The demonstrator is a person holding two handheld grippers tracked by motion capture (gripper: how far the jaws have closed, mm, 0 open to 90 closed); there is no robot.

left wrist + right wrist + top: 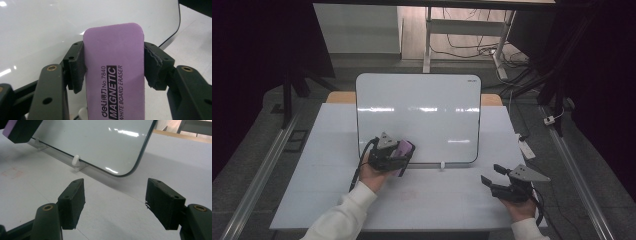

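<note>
Purple eraser (113, 72) sits clamped in left gripper (113, 67) jaws; right gripper (115, 202) jaws gape empty.

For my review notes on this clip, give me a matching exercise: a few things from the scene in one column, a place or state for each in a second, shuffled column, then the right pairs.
Column one:
1. purple eraser
2. whiteboard
3. right gripper
4. white clip

Column two:
A. stands propped on the table, wiped clean
B. open, with nothing between the jaws
C. clamped between the jaws of the left gripper
D. sits at the whiteboard's lower edge

Pairs: 1-C, 2-A, 3-B, 4-D
</note>
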